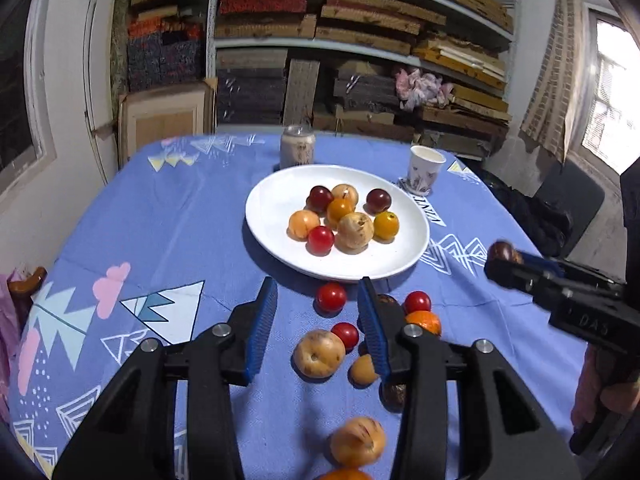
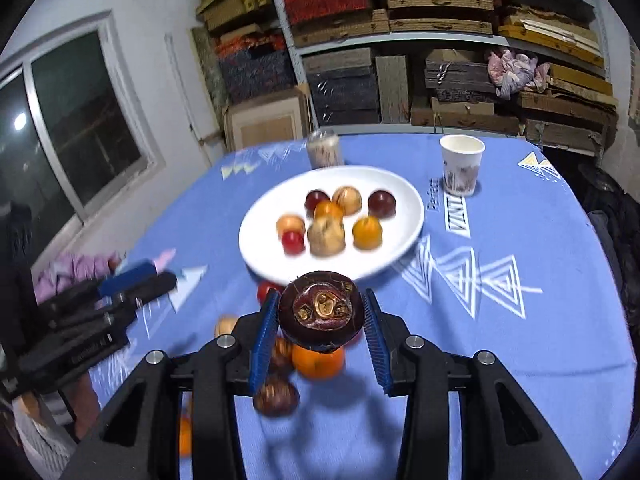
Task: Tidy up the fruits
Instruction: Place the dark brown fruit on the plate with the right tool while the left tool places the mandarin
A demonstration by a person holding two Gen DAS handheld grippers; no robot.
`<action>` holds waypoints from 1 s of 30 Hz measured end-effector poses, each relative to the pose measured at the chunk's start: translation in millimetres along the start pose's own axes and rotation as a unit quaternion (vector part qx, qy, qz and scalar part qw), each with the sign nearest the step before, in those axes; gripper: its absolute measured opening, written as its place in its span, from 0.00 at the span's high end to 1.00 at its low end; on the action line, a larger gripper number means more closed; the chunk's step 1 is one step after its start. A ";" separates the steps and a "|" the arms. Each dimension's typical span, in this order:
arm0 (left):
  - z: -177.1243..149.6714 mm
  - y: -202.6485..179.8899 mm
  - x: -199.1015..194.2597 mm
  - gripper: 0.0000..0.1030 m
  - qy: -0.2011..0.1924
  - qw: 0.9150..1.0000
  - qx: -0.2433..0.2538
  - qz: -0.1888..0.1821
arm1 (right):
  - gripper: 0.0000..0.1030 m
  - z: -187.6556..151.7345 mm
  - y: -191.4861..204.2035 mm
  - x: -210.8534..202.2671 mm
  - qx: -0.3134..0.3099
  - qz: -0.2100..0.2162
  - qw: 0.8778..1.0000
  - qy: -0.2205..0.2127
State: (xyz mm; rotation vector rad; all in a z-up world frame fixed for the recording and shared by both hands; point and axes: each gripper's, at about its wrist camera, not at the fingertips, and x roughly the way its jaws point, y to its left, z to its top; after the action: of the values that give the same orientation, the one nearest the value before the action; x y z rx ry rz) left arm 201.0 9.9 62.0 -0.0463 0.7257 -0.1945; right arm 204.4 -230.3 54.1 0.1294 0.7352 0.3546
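A white plate in the middle of the blue tablecloth holds several red, orange, tan and dark purple fruits; it also shows in the right wrist view. Several loose fruits lie on the cloth in front of it, among them a red one and a tan one. My left gripper is open and empty above these loose fruits. My right gripper is shut on a dark purple fruit and holds it above the cloth near the plate's front rim; it shows at the right of the left wrist view.
A glass jar stands behind the plate. A paper cup stands at the plate's back right. Shelves stacked with boards and boxes fill the wall behind the table. A window is on the left wall.
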 end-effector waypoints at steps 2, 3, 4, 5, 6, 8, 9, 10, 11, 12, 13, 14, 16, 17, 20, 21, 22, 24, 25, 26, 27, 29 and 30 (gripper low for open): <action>-11.2 6.8 -3.7 0.60 0.017 0.999 -0.006 -0.034 | 0.59 1.3 -4.7 6.4 0.012 0.009 1.000 0.000; -21.8 8.5 -9.6 0.56 0.016 0.999 0.001 -0.039 | 0.59 -2.5 -6.4 8.9 0.012 0.009 1.000 0.001; -37.0 9.2 -16.6 0.53 0.015 0.999 0.015 -0.030 | 0.59 -6.9 -7.9 11.5 0.009 0.008 1.000 0.003; -48.0 8.2 -20.8 0.44 0.013 0.999 0.028 -0.021 | 0.59 -10.8 -10.3 15.3 0.011 0.008 1.000 0.008; -59.3 6.6 -23.3 0.42 0.013 0.999 0.043 -0.009 | 0.59 -14.5 -14.2 20.0 0.018 0.010 1.000 0.013; -76.3 1.2 -21.0 0.43 0.033 0.998 0.056 -0.004 | 0.59 -17.1 -18.7 30.1 0.026 0.015 0.999 0.025; -81.6 -0.3 -21.5 0.43 0.038 0.998 0.057 -0.012 | 0.59 -18.8 -18.4 31.7 0.025 0.013 0.999 0.028; -87.7 -2.8 -23.6 0.43 0.038 0.997 0.061 -0.018 | 0.59 -20.3 -17.1 31.8 0.023 0.013 0.999 0.028; -94.7 -6.3 -27.6 0.43 0.032 0.997 0.070 -0.016 | 0.59 -21.3 -16.1 30.3 0.022 0.013 0.999 0.027; -101.9 -10.7 -31.7 0.42 0.027 0.996 0.079 -0.016 | 0.59 -21.7 -16.4 27.8 0.023 0.014 0.999 0.022; -109.1 -14.2 -33.5 0.41 0.028 0.996 0.088 -0.018 | 0.59 -22.1 -17.0 26.6 0.024 0.015 0.999 0.020; -115.7 -18.5 -32.5 0.41 0.037 0.994 0.097 -0.019 | 0.59 -22.1 -17.4 26.0 0.026 0.016 0.999 0.018; -127.3 -28.2 -28.1 0.40 0.048 0.992 0.117 -0.021 | 0.59 -23.3 -16.5 27.2 0.025 0.018 0.999 0.019; -130.6 -32.1 -25.2 0.40 0.048 0.991 0.125 -0.017 | 0.59 -23.7 -15.9 28.0 0.023 0.018 0.999 0.020; -131.5 -34.4 -12.5 0.53 0.064 0.991 0.122 -0.006 | 0.59 -25.7 -13.0 27.8 0.018 0.020 0.999 0.021; -129.7 -31.6 -10.6 0.54 0.066 0.992 0.112 -0.009 | 0.59 -26.0 -12.8 27.4 0.017 0.020 0.999 0.020; -127.8 -27.5 -9.0 0.54 0.069 0.993 0.099 -0.018 | 0.59 -26.0 -12.6 27.3 0.017 0.020 0.999 0.020; -126.7 -25.1 -8.9 0.55 0.068 0.993 0.094 -0.022 | 0.59 -26.2 -12.8 27.3 0.018 0.020 0.999 0.020; -127.1 -25.0 -9.6 0.55 0.067 0.993 0.093 -0.022 | 0.59 -26.1 -12.7 27.3 0.018 0.020 0.999 0.020; -126.1 -24.0 -11.0 0.55 0.065 0.994 0.089 -0.022 | 0.59 -26.2 -12.9 27.5 0.018 0.020 0.999 0.020; -124.1 -22.4 -12.6 0.55 0.062 0.994 0.084 -0.022 | 0.59 -26.7 -12.9 28.1 0.018 0.020 0.999 0.020; -112.6 -16.7 -17.3 0.55 0.048 0.996 0.069 -0.019 | 0.59 -27.6 -12.8 28.8 0.018 0.019 0.999 0.020; -105.8 -15.0 -18.8 0.55 0.041 0.997 0.067 -0.014 | 0.59 -28.0 -11.7 28.5 0.016 0.016 1.000 0.018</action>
State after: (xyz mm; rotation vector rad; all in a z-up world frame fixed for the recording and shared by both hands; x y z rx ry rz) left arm 114.7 1.5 -3.2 0.0792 0.7924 -0.2714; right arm 208.2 -231.2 12.6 0.1657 0.7760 0.3765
